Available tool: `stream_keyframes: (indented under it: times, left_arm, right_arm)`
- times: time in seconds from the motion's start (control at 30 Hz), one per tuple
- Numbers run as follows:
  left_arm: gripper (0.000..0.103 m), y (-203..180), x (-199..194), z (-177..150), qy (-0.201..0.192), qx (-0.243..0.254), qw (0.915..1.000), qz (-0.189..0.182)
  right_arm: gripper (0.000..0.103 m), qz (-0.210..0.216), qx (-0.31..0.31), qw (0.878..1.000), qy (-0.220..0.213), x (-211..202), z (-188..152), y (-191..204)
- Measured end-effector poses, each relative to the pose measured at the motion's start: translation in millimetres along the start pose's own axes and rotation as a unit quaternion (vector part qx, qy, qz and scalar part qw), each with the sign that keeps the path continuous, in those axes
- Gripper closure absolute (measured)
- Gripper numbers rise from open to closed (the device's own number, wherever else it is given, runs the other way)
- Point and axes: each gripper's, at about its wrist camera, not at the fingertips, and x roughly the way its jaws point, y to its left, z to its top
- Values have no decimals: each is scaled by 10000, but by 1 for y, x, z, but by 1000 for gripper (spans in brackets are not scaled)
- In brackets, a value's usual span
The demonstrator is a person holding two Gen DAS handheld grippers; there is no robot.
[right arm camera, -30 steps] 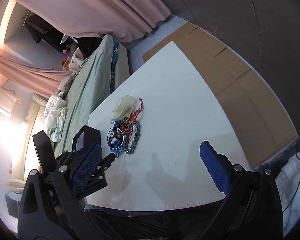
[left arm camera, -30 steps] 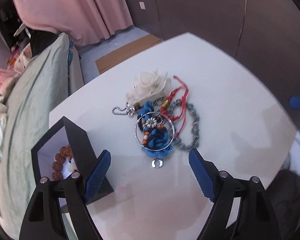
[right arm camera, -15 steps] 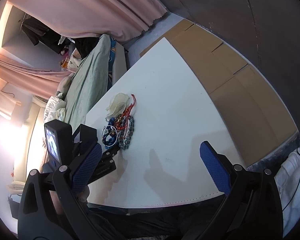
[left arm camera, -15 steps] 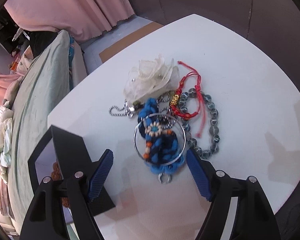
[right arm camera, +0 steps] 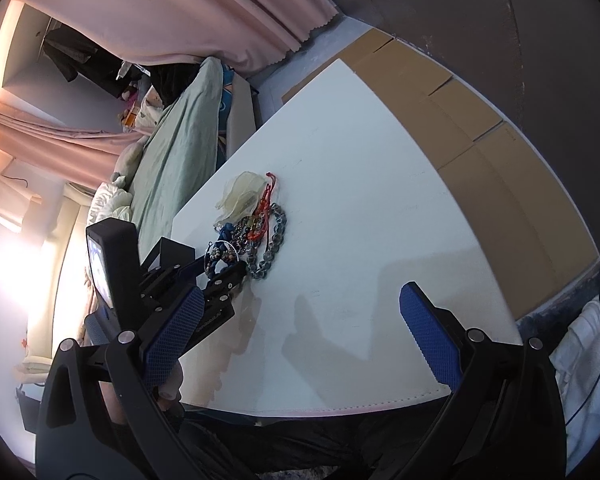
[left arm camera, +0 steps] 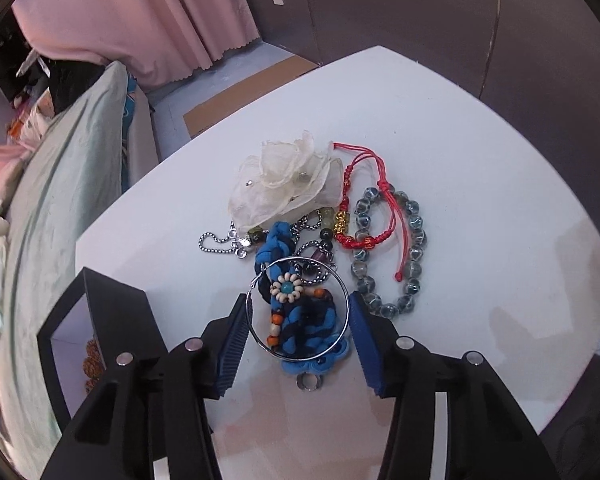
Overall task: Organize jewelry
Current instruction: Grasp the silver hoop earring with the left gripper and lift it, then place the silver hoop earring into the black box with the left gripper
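Observation:
A jewelry pile lies on the white table (left arm camera: 480, 152): a cream fabric flower (left arm camera: 288, 184), a red cord bracelet (left arm camera: 360, 208), a grey-blue bead bracelet (left arm camera: 414, 248), a silver chain (left arm camera: 216, 240) and a blue braided piece (left arm camera: 300, 332) with a beaded flower. On the braid rests a thin silver hoop (left arm camera: 346, 320). My left gripper (left arm camera: 296, 316) straddles the hoop with its jaws closing, and both blue pads meet the hoop's sides. My right gripper (right arm camera: 302, 292) hangs open over bare table to the right of the pile, holding nothing.
A black open box (left arm camera: 112, 312) with brown beads (left arm camera: 90, 356) inside stands at the table's left edge beside my left gripper. A bed with green cover (left arm camera: 60, 200) lies beyond that edge. Flattened cardboard (right arm camera: 480, 120) covers the floor past the table's far side.
My left gripper came forward and down onto the pile, and its jaws narrowed from wide apart to the hoop's width. The right gripper stayed put.

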Motion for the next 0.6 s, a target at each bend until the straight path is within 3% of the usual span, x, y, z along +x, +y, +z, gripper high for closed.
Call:
stream_keyframes:
  times: [0.3,0.53,0.6]
  left_arm:
    - [56,20,-38,-5,-360,-378,9984,-213]
    - [56,44,-70,-20,-615,-795,9942,-392]
    - [56,53,-77,-27,-661,-933,9925,-428]
  right_arm:
    - [5,-109,-208,9997,36,12,4,12]
    - [6,-388,-819,9958,94,38,5,43]
    - [15,-522,-1025,9933,114,46,6,50]
